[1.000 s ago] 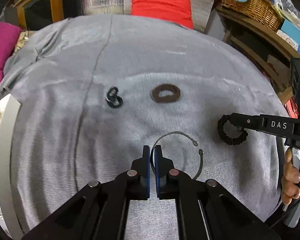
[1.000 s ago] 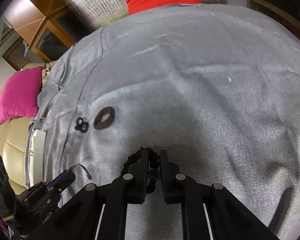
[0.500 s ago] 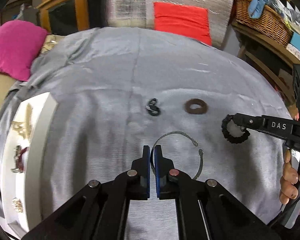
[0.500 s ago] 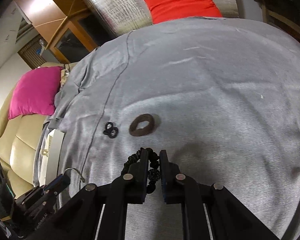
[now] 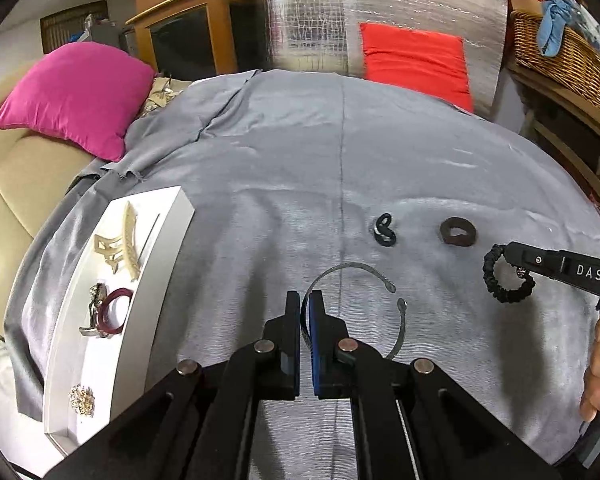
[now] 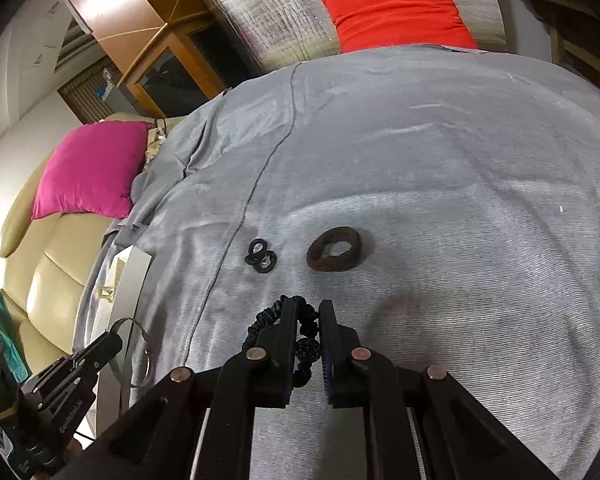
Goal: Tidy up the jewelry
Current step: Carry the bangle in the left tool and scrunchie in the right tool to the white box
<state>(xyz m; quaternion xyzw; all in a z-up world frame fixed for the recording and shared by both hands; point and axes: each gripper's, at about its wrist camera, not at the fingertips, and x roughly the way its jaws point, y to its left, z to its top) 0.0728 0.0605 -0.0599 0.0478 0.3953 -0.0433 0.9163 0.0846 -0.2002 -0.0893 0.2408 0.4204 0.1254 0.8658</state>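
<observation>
left gripper (image 5: 305, 300): fingers pinching grey open bangle (image 5: 380, 276), lifted for carrying; right gripper (image 6: 308, 312): fingers pinching black beaded bracelet (image 6: 268, 316); likely destination: white tray (image 5: 156, 280), left, holding sorted pieces.

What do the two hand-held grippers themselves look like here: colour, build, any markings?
Both are matte black with angular linkage arms, round silver pivot pins and blue-lined finger pads. The right hand-held gripper carries white "DAS" lettering on its side; the left hand-held gripper shows faint white text in the right wrist view. Bare fingers grip the right handle.
</observation>
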